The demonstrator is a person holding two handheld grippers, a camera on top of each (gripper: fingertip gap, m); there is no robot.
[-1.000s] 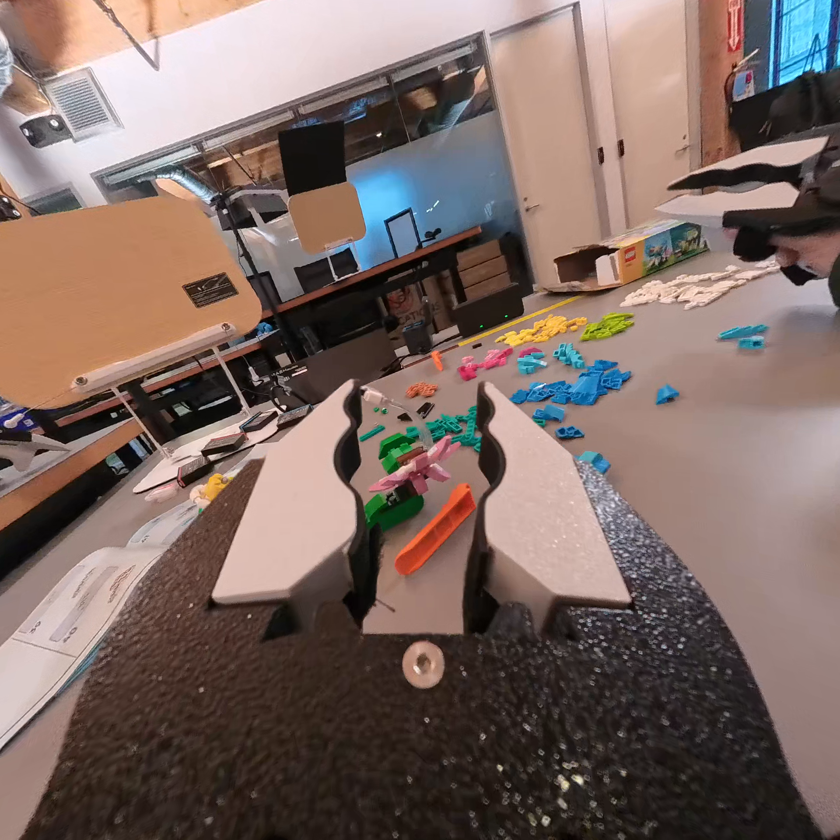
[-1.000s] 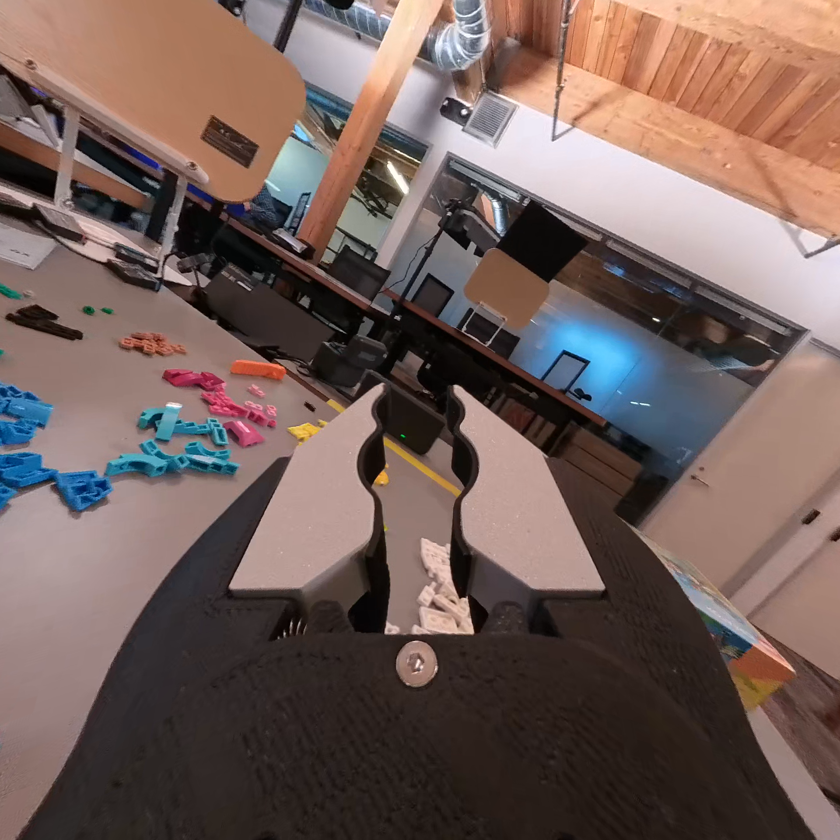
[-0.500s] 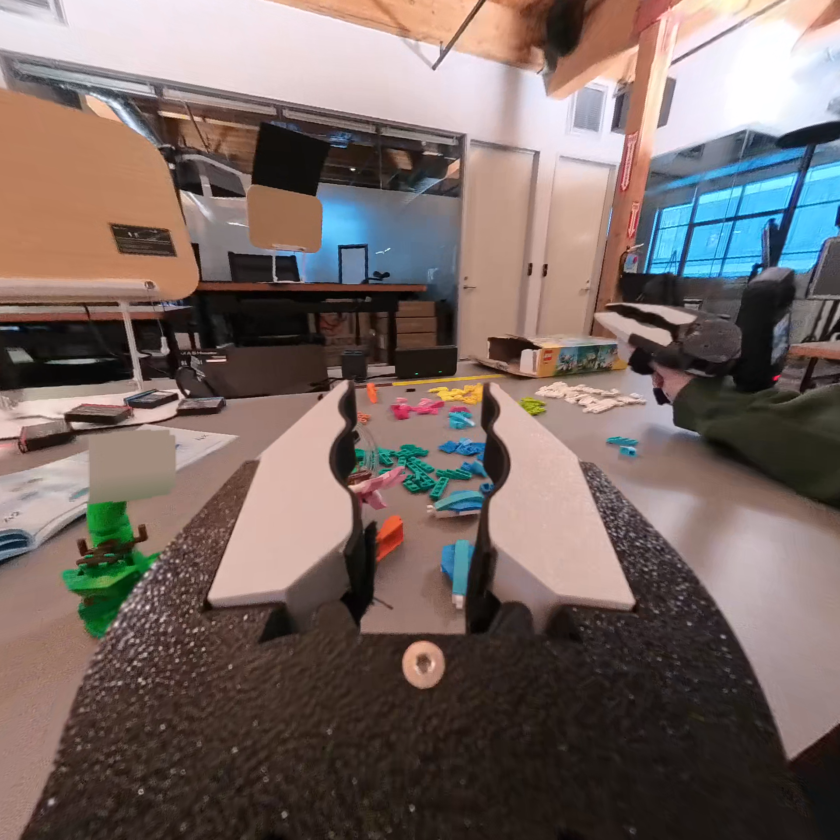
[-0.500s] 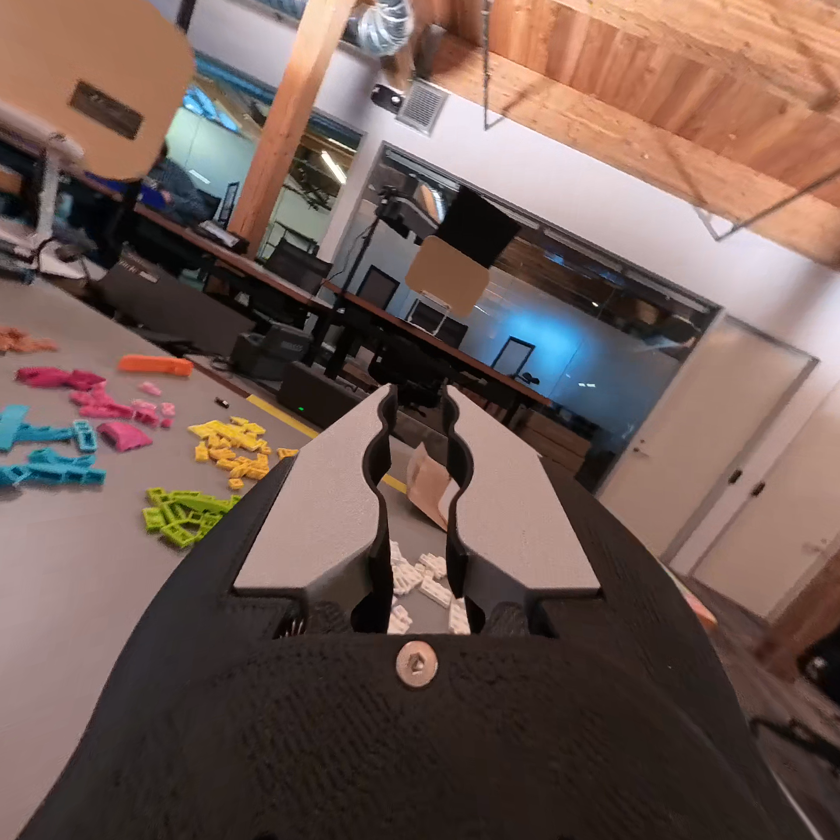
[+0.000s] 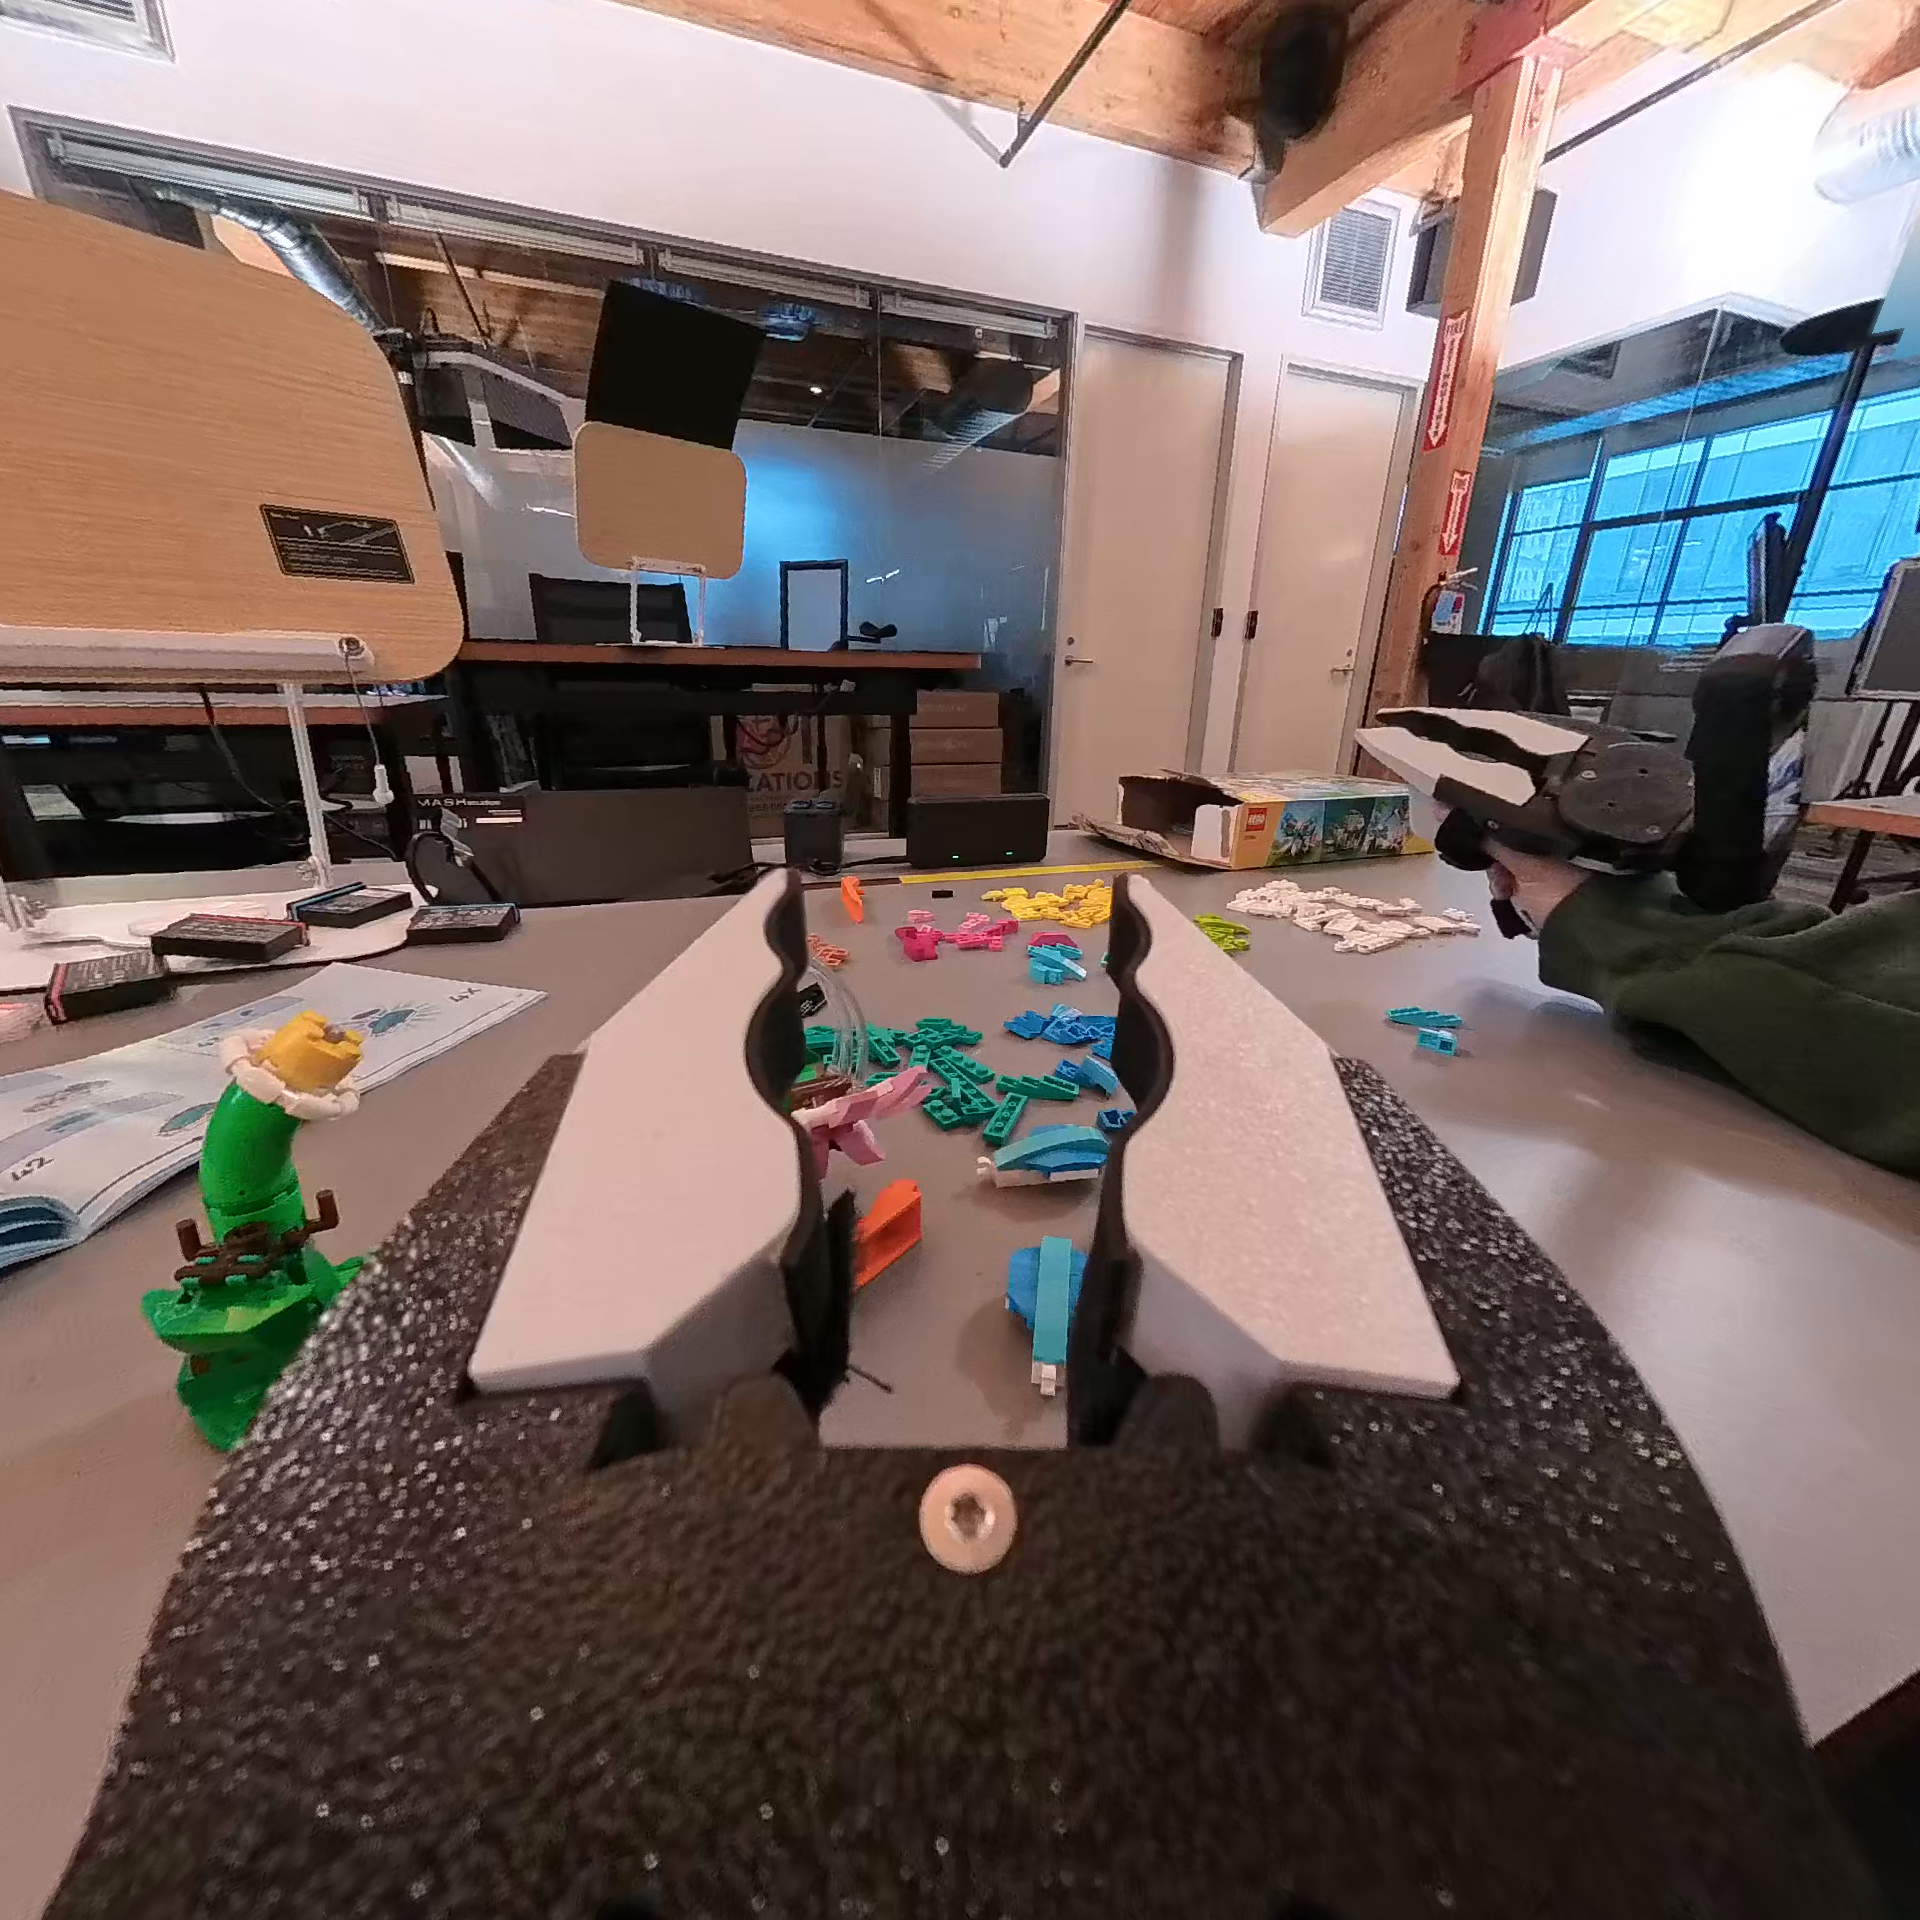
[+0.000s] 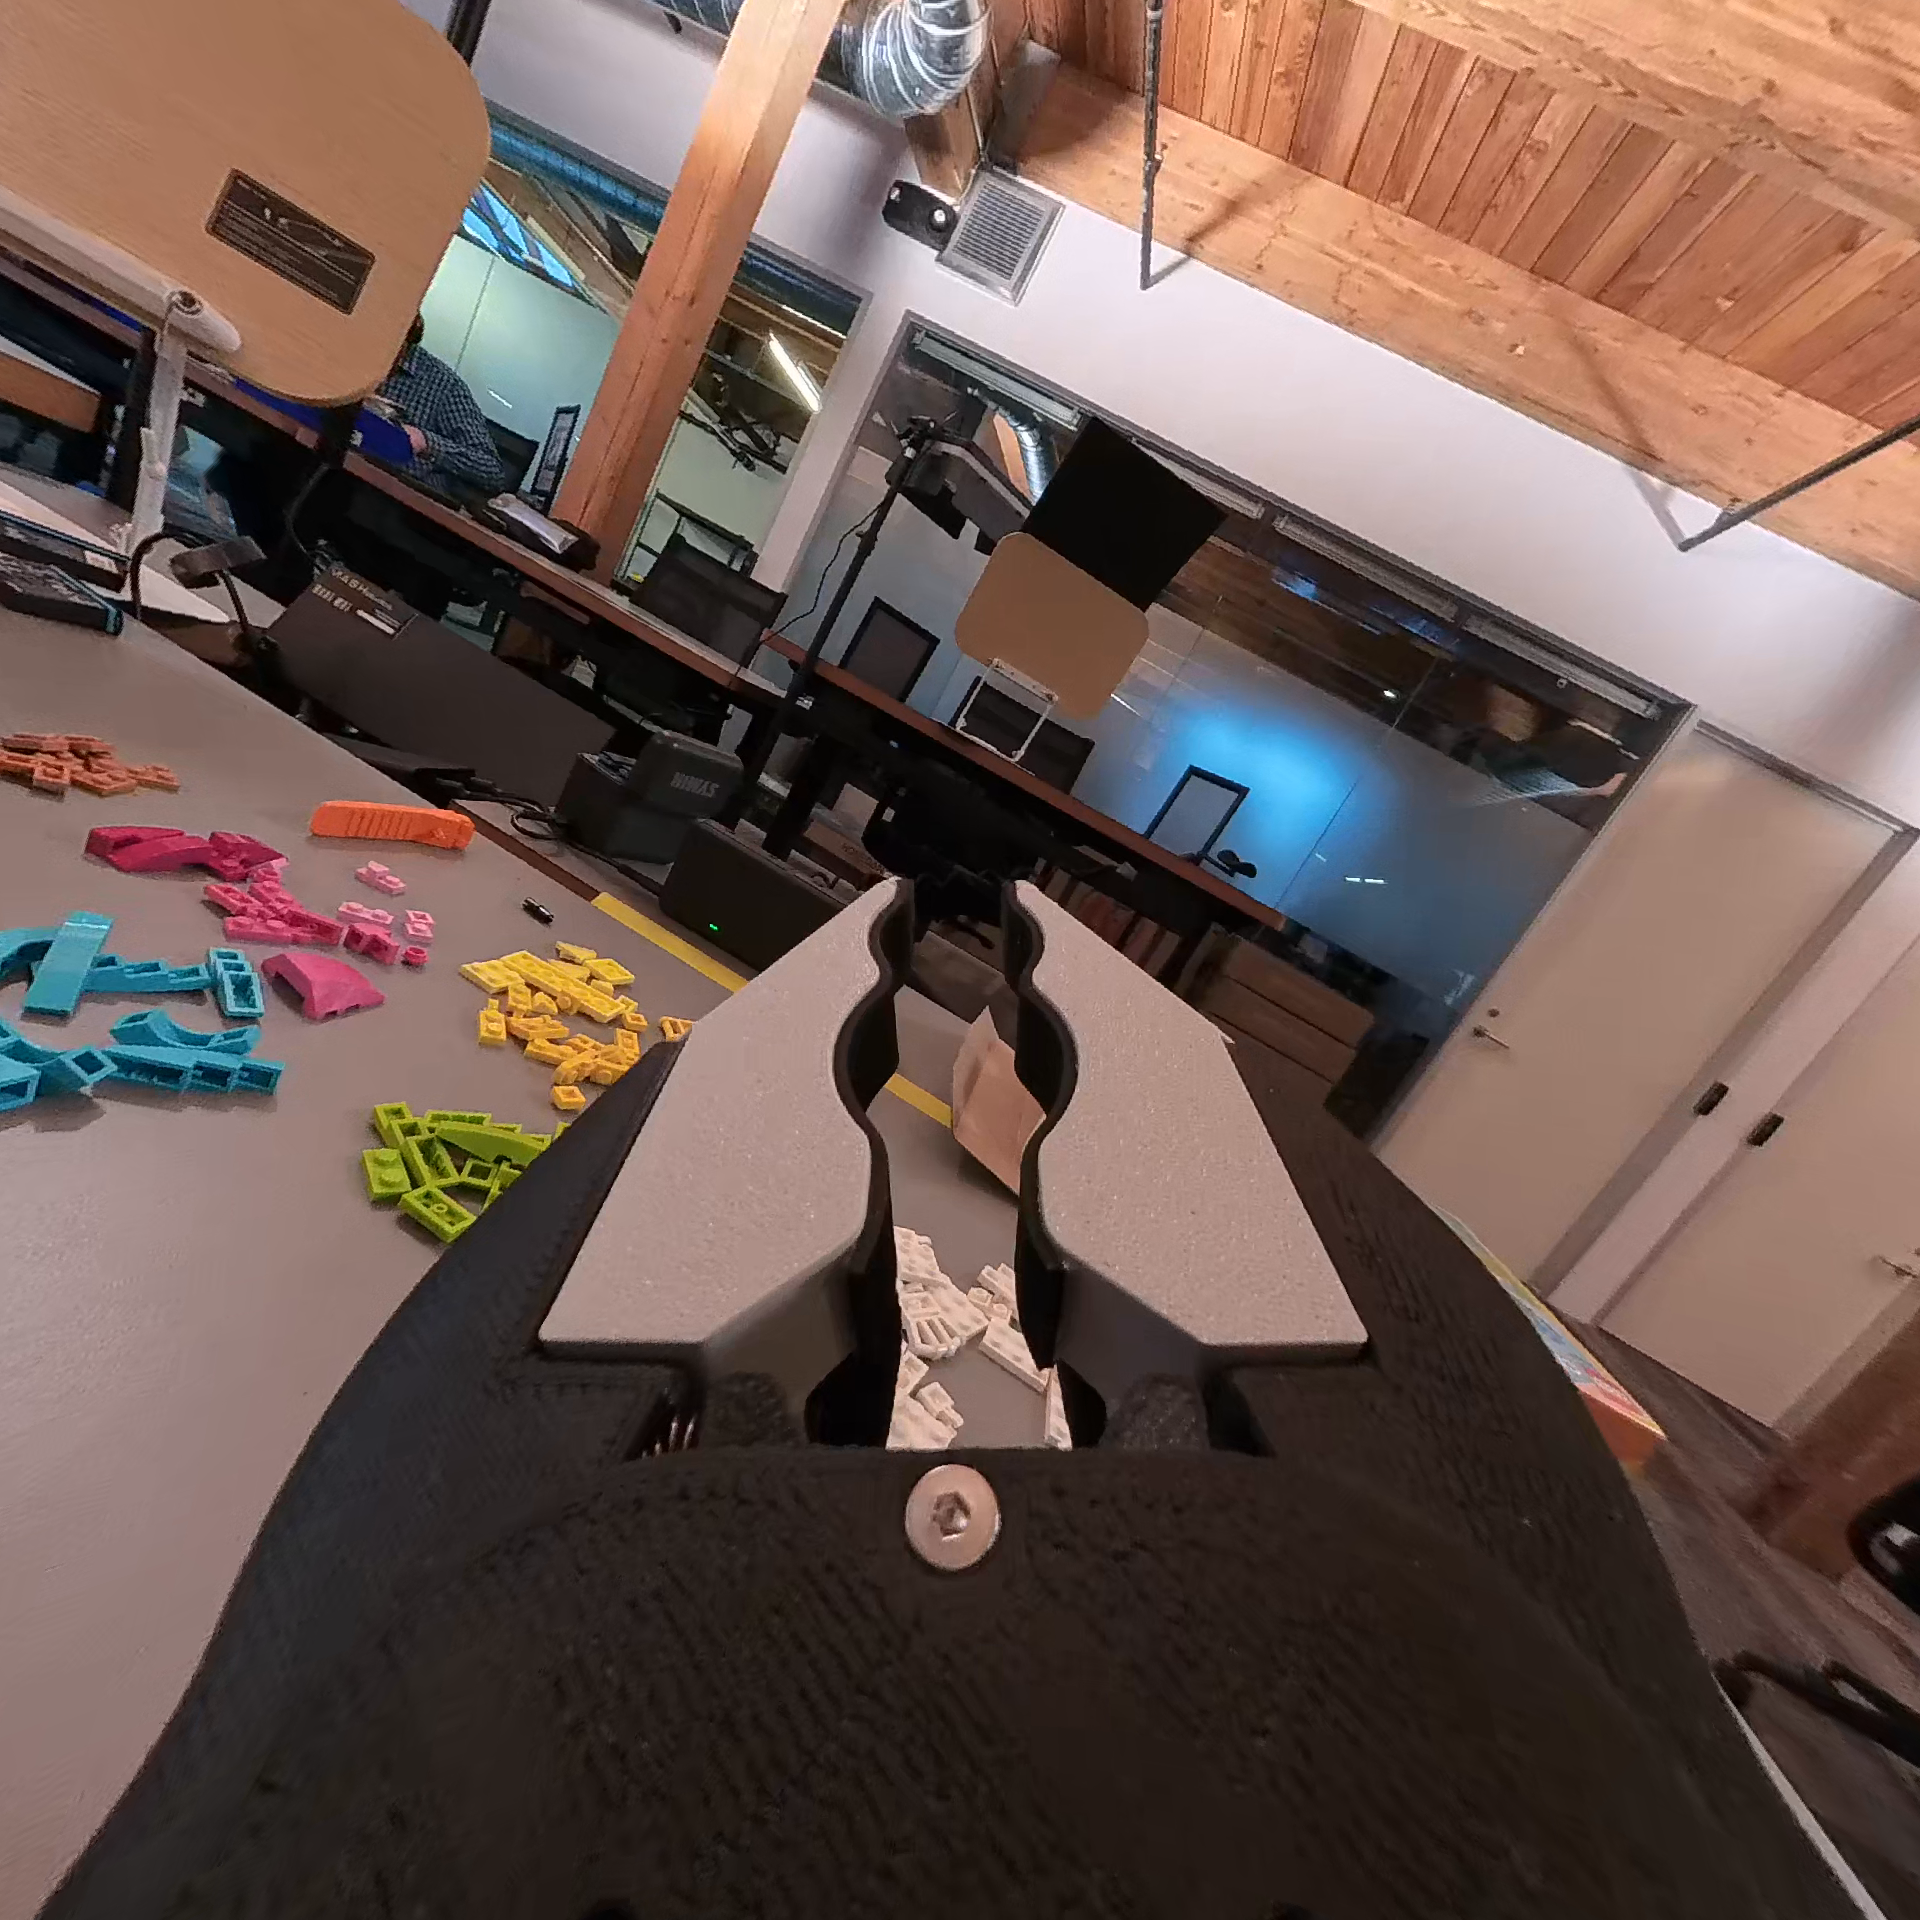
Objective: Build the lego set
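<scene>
left gripper (image 5: pixel 951 935) — jaws parted, nothing held; blue piece (image 5: pixel 1047 1297) lies just ahead between them, long axis along the fingers (nearer this hand). right gripper (image 6: pixel 954 914) — jaws parted, empty, over the white pieces (image 6: pixel 951 1320); green stem model (image 5: pixel 244 1226) stands left.

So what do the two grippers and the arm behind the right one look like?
Both grippers, left and right, have a black speckled, grainy body, two pale grey wedge-shaped fingers with wavy black inner pads, and one silver screw at the base. A dark green fleece sleeve covers the right arm.
</scene>
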